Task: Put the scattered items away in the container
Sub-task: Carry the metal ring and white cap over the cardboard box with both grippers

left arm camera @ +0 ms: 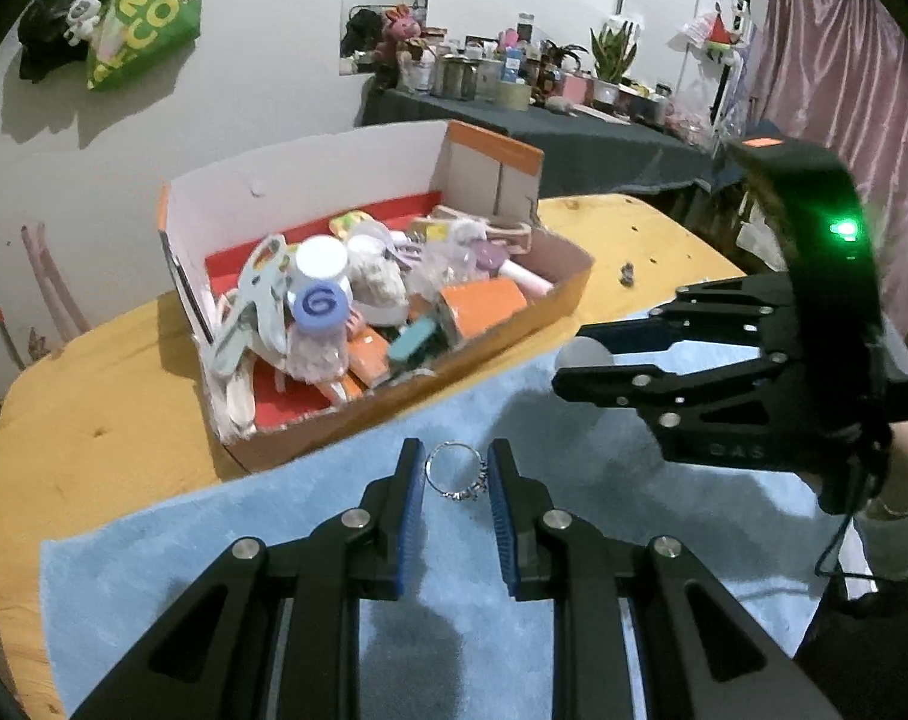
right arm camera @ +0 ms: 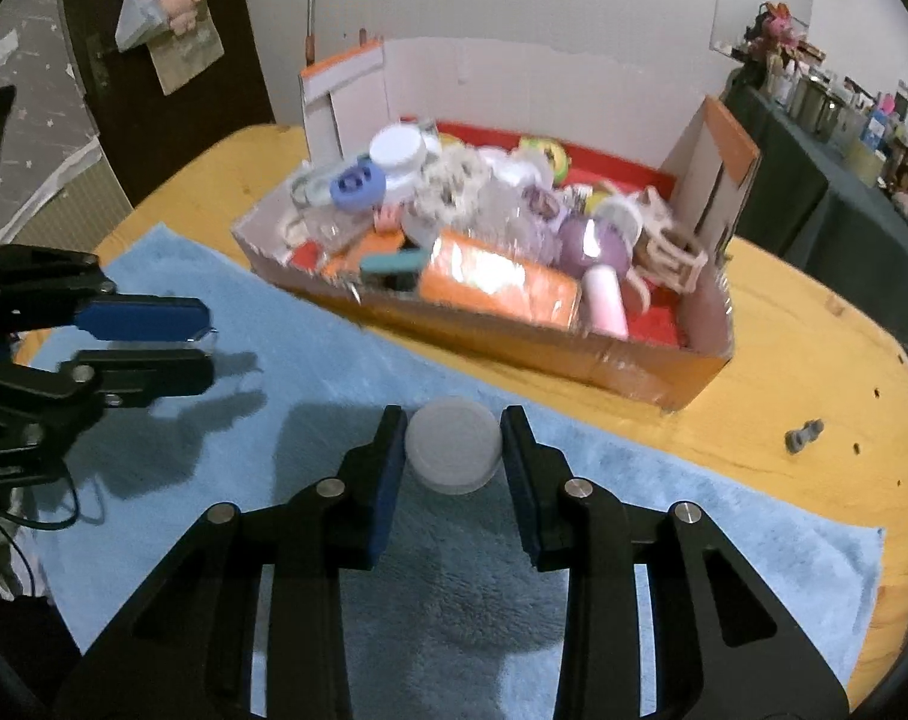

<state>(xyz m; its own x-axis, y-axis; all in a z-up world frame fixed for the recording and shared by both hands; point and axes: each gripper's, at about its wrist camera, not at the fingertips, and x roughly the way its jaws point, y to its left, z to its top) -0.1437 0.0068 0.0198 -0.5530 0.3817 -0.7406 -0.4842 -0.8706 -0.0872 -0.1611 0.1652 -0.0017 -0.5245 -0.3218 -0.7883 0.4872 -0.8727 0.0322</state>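
The ring [left arm camera: 456,471], a thin silver band with a small cluster setting, is pinched between the blue pads of the left gripper [left arm camera: 456,468], held above the blue towel [left arm camera: 274,540]. The right gripper [right arm camera: 453,447] is clamped on a round, frosted white lid [right arm camera: 452,443], its jaws pressed against the lid's sides, also over the towel. Neither piece is in the container: the orange cardboard box [right arm camera: 514,348] sits just beyond the towel's far edge on the yellow wooden table [right arm camera: 814,360]. The box is heaped with clutter, among it a white-capped bottle with a blue swirl label [left arm camera: 319,300], an orange packet [right arm camera: 502,288] and a pink tube [right arm camera: 605,300]. A small grey object [right arm camera: 805,435] lies alone on the table to the right of the box.
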